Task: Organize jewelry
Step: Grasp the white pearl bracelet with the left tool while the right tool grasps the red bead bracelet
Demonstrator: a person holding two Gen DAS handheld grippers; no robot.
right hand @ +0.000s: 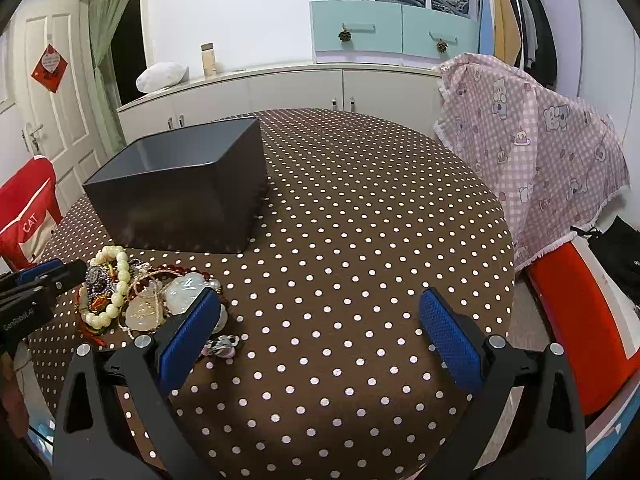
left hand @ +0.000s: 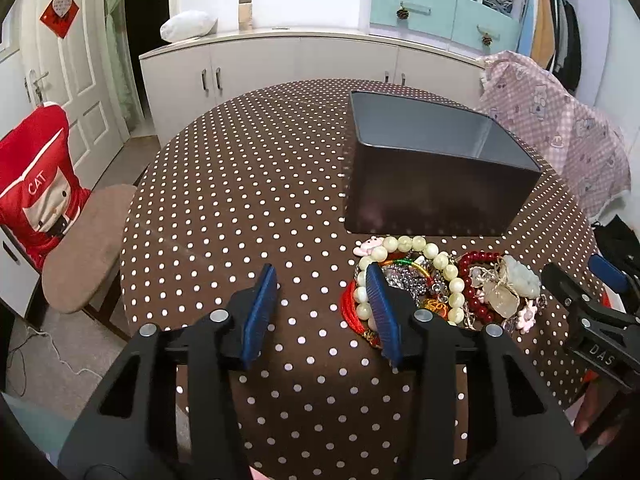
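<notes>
A heap of jewelry [left hand: 440, 284] lies on the dotted brown tablecloth [left hand: 248, 184], just in front of a dark open box [left hand: 432, 196]. It holds a cream bead bracelet [left hand: 442, 260], a dark red bead bracelet [left hand: 476, 258] and a pale jade pendant [left hand: 520, 280]. My left gripper [left hand: 320, 276] is open, with only cloth between its pads; its right finger covers the heap's left edge. My right gripper [right hand: 320, 296] stands wide open to the right of the heap [right hand: 140, 292], its left finger beside the pendant [right hand: 188, 286]. The box [right hand: 180, 200] looks empty.
A chair with a red cushion [left hand: 36, 192] stands left of the round table. A pink checked cloth [right hand: 532, 152] hangs over a chair at the right, with a red and white object [right hand: 580, 320] below it. White cabinets [left hand: 280, 64] run behind.
</notes>
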